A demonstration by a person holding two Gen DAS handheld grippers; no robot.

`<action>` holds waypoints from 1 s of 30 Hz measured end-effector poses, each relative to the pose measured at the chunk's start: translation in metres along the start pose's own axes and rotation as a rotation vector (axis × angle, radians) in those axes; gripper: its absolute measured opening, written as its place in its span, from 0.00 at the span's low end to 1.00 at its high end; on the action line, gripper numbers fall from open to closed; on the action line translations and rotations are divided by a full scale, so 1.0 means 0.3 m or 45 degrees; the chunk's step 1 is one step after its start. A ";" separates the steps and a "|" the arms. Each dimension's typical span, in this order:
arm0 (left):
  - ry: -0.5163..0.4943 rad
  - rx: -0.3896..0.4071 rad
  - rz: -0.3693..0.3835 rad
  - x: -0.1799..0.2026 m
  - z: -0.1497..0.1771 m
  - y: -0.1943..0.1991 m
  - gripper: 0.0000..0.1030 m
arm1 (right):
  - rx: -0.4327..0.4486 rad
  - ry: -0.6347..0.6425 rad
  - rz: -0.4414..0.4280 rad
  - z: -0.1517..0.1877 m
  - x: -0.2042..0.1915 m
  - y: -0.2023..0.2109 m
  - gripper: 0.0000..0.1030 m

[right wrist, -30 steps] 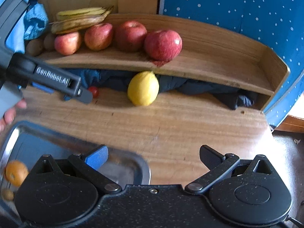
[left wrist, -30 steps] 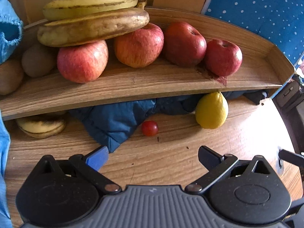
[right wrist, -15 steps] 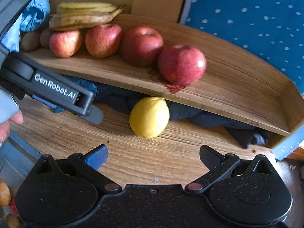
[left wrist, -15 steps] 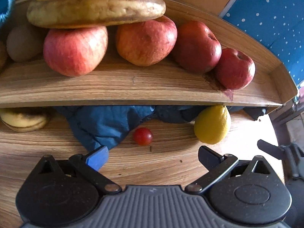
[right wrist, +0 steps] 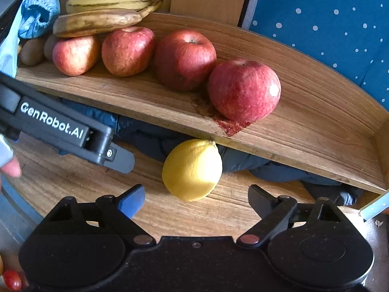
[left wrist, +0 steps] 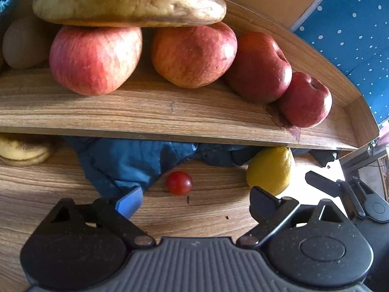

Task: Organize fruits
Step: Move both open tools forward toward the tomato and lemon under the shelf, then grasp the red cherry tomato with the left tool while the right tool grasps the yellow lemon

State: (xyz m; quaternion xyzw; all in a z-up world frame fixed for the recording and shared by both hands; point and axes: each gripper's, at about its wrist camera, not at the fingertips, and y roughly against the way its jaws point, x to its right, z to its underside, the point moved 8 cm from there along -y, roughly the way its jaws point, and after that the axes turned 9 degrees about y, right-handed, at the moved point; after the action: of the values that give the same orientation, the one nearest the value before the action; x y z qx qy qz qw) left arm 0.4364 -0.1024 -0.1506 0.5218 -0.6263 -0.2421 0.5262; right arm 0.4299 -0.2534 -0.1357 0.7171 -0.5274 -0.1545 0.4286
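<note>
Left gripper (left wrist: 195, 198) agape near cherry tomato (left wrist: 179, 183), right gripper (right wrist: 196, 200) agape at lemon (right wrist: 192, 169) (neither gripping), four apples (right wrist: 184, 59) shelved.

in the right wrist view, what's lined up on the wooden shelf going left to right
kiwis → pale red apple → second apple → dark red apple → apple with a white sticker. Two bananas lie across the top of the first two apples, so they have no slot of their own.
</note>
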 end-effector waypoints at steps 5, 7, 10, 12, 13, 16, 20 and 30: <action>0.027 -0.001 0.002 -0.014 0.003 0.000 0.84 | 0.004 0.001 0.002 -0.015 -0.007 -0.023 0.83; 0.023 -0.004 0.000 -0.012 0.009 -0.011 0.82 | 0.010 -0.007 -0.006 -0.023 -0.010 -0.030 0.82; 0.009 0.004 -0.001 -0.016 0.010 -0.010 0.78 | 0.017 -0.027 -0.022 -0.031 -0.015 -0.033 0.80; 0.014 0.009 -0.006 -0.022 0.009 -0.010 0.74 | 0.024 -0.027 -0.023 -0.034 -0.018 -0.033 0.77; 0.015 0.008 -0.008 -0.025 0.012 -0.004 0.71 | 0.025 -0.027 -0.022 -0.035 -0.018 -0.035 0.76; 0.016 0.021 -0.010 -0.029 0.011 -0.006 0.67 | 0.026 -0.031 -0.024 -0.036 -0.024 -0.034 0.72; 0.005 0.014 -0.005 -0.026 0.005 -0.014 0.61 | 0.026 -0.037 -0.028 -0.043 -0.032 -0.043 0.69; -0.021 0.025 -0.042 -0.006 -0.015 -0.020 0.43 | 0.023 -0.076 -0.037 -0.039 -0.005 -0.050 0.61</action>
State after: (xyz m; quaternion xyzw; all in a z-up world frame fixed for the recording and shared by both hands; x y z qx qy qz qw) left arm 0.4427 -0.1017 -0.1549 0.5352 -0.6241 -0.2489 0.5119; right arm 0.4465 -0.2457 -0.1409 0.7236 -0.5310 -0.1771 0.4039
